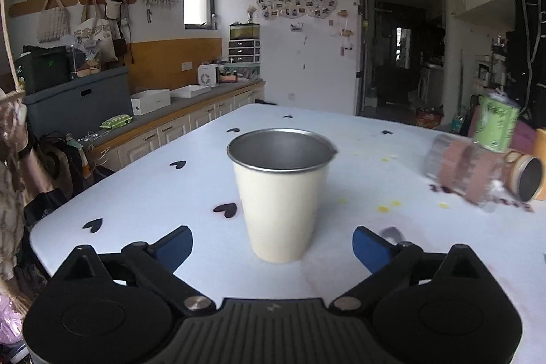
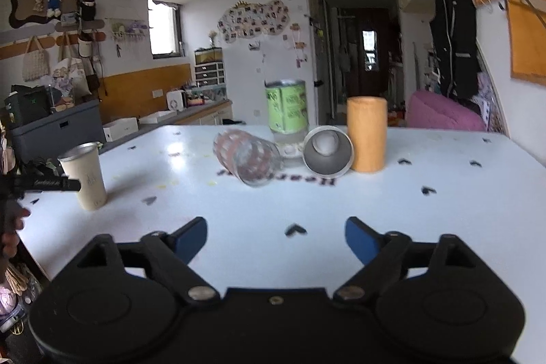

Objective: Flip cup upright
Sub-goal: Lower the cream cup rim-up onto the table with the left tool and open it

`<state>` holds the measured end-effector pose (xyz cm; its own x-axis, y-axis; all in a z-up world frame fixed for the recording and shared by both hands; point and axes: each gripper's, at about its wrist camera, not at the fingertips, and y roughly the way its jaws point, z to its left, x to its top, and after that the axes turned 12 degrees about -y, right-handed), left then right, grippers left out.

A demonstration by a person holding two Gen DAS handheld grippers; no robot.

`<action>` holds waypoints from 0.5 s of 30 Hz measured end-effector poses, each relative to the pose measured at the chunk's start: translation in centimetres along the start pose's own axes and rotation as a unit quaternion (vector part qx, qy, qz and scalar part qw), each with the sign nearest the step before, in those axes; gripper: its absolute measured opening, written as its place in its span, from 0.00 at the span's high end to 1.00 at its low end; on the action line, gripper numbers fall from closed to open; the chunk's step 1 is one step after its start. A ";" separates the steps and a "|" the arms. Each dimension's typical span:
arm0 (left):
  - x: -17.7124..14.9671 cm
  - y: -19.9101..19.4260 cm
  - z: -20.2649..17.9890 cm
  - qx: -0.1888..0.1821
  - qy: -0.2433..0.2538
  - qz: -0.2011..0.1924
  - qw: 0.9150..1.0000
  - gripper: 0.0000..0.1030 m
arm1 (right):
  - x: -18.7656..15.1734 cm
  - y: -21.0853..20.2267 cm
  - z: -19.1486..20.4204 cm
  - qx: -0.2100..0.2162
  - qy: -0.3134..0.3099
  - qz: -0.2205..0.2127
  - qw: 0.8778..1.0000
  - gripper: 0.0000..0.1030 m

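White heart-dotted table (image 1: pixel 143 193) — cluttered room; upright cup (image 1: pixel 281 193)

The white table (image 2: pixel 443 159) held five vessels. One cream metal cup (image 1: pixel 281 193) stood upright, open end up. One clear glass with pink bands (image 2: pixel 247 159) and one steel-lined cup (image 2: pixel 328 156) lay on their sides. One orange cylinder (image 2: pixel 367 133) and one green-labelled glass (image 2: pixel 286 111) stood. Two blue-tipped grippers showed, left gripper (image 1: pixel 273 244) and right gripper (image 2: pixel 276 236).
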<state>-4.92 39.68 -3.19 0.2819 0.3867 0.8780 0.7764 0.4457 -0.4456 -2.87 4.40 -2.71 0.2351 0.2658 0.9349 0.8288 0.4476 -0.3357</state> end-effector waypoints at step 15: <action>-1.3 -8.7 -3.0 -0.013 0.010 -0.006 1.000 0.00 | 2.7 0.4 3.2 0.018 -0.026 -0.012 0.999 0.00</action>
<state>-10.32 32.85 0.03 0.2834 0.3642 0.8872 0.7945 0.4288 -0.4299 -3.52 8.08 -0.65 0.1879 0.2976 0.9360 0.8153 0.4842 -0.3176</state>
